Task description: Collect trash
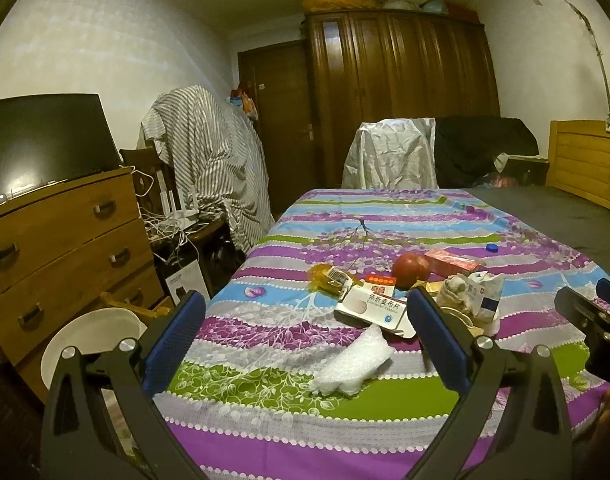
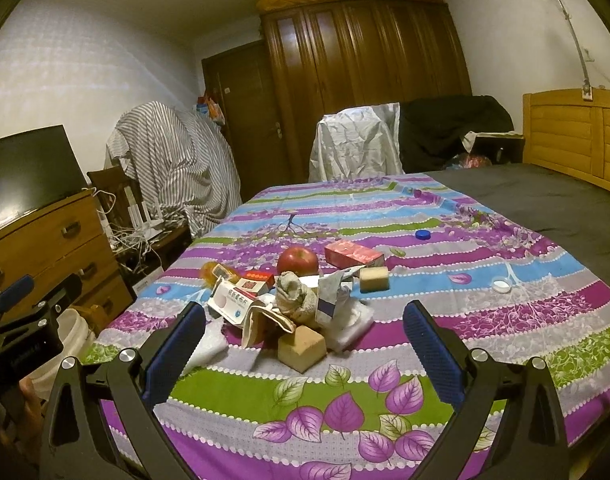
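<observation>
Across the striped bedsheet (image 2: 505,320) the trash pile (image 2: 289,304) lies uncollected near the apple (image 2: 298,261), my left gripper (image 1: 305,344) and right gripper (image 2: 305,344) both spread and empty, the white bin (image 1: 91,336) beside the bed, so I judge nothing gathered yet.

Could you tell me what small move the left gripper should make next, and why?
Probably ease the left gripper forward and down over the bubble wrap. Its fingers are open and empty, and the wrap lies loose on the bedspread right between them, nearer than the pile, with the white bin waiting at left.
</observation>
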Available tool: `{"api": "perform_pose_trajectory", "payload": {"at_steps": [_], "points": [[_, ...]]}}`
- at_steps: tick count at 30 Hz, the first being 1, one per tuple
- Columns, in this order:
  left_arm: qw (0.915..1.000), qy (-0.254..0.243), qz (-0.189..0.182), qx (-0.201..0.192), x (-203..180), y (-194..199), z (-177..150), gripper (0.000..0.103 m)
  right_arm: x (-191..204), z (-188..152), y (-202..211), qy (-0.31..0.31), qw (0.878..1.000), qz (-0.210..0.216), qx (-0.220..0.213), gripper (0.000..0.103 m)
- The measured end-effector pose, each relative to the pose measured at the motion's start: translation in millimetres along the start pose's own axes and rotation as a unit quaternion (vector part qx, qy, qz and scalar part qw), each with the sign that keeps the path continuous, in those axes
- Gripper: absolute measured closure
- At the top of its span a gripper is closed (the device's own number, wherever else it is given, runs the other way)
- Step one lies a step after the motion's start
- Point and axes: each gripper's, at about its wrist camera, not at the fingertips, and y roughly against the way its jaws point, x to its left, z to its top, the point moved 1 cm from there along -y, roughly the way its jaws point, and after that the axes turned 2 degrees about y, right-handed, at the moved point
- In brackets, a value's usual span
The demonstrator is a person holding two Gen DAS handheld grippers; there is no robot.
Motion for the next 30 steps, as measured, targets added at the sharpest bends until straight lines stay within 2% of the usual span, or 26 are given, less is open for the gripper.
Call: {"api": "perform_pose_trajectory", "payload": {"at_steps": [30], "points": [[0.9997, 0.002, 0.009, 0.024, -1.2, -14.3, -2.2, 0.005, -5.1, -3.0, -19.5, -0.014, 1.000, -0.012, 0.022, 0.005]]}}
